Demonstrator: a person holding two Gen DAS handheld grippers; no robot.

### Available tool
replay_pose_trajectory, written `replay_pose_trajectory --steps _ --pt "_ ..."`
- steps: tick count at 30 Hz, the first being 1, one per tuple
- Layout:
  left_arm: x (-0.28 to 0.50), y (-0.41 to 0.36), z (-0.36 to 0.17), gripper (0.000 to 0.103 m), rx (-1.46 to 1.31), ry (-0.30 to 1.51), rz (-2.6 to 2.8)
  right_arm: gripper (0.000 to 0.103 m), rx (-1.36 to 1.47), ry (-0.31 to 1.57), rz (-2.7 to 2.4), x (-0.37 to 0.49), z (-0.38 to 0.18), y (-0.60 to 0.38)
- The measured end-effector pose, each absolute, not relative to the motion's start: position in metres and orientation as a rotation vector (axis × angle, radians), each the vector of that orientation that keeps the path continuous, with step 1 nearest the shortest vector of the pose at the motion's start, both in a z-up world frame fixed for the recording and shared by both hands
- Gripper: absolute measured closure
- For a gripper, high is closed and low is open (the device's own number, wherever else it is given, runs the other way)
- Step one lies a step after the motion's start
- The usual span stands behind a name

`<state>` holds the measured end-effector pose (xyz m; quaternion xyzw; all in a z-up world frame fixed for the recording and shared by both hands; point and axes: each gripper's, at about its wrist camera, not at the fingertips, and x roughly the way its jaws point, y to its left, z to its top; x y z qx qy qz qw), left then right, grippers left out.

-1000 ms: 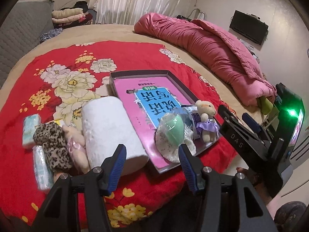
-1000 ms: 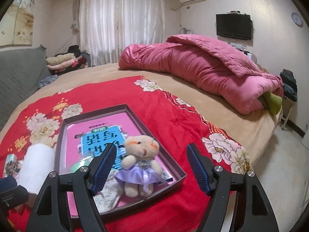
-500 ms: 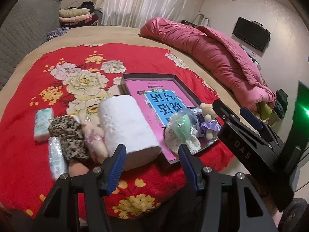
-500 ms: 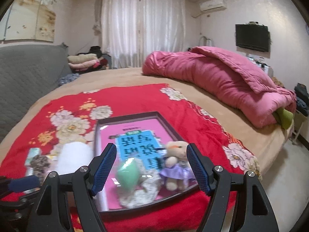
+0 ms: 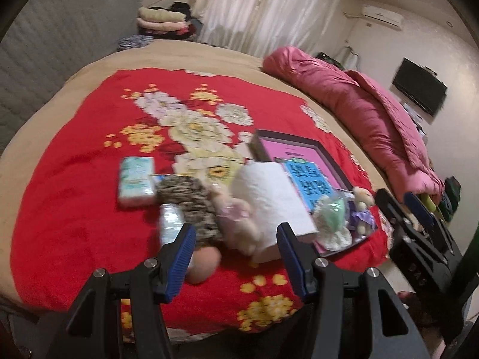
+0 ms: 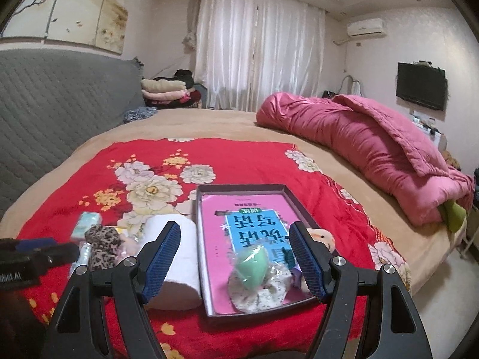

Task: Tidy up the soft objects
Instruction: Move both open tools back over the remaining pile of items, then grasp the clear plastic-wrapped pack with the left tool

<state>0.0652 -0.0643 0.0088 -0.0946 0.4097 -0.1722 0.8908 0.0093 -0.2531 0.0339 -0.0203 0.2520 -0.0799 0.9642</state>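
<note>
A dark tray [image 6: 299,200] with a pink and blue book in it lies on the red flowered blanket [image 6: 239,158]. In it sit a green sponge on a floral pouch [image 6: 254,272] and a small teddy bear [image 6: 324,237]. Left of the tray lie a white paper roll [image 5: 269,197], a pink plush toy [image 5: 236,221], a leopard-print item [image 5: 191,197] and tissue packs [image 5: 136,176]. My left gripper [image 5: 236,257] is open and empty, in front of the pile. My right gripper [image 6: 236,260] is open and empty, in front of the tray.
A rumpled pink quilt [image 6: 374,143] lies along the bed's right side. A grey quilted headboard [image 6: 54,104] stands on the left, with folded clothes [image 6: 167,89] behind it. The bed's front edge is close below both grippers.
Both grippers have pulled back and swung left. The teddy bear, earlier between my right fingers, now sits in the tray beside the green sponge. Both grippers stay open.
</note>
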Motion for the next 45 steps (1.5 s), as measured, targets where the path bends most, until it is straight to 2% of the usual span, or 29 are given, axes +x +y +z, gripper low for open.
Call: replay_pose_trajectory --steps 10,29,38,45 --pt "0.066 -0.014 -0.006 0.047 -0.247 0.888 -0.279 0.027 -0.11 0.492 -0.091 0.0 0.04 -0.222" --pt "0.096 -0.02 -0.063 0.047 -0.245 1.02 -0.216 0.027 -0.191 0.549 0.037 0.009 0.017 -0.19" --pt "0.118 -0.018 -0.079 0.047 -0.254 1.056 -0.198 0.027 -0.197 0.607 0.147 0.009 0.009 -0.166" --pt "0.126 -0.001 -0.092 0.047 -0.279 1.102 -0.158 0.027 -0.167 0.727 0.199 0.023 -0.011 -0.148"
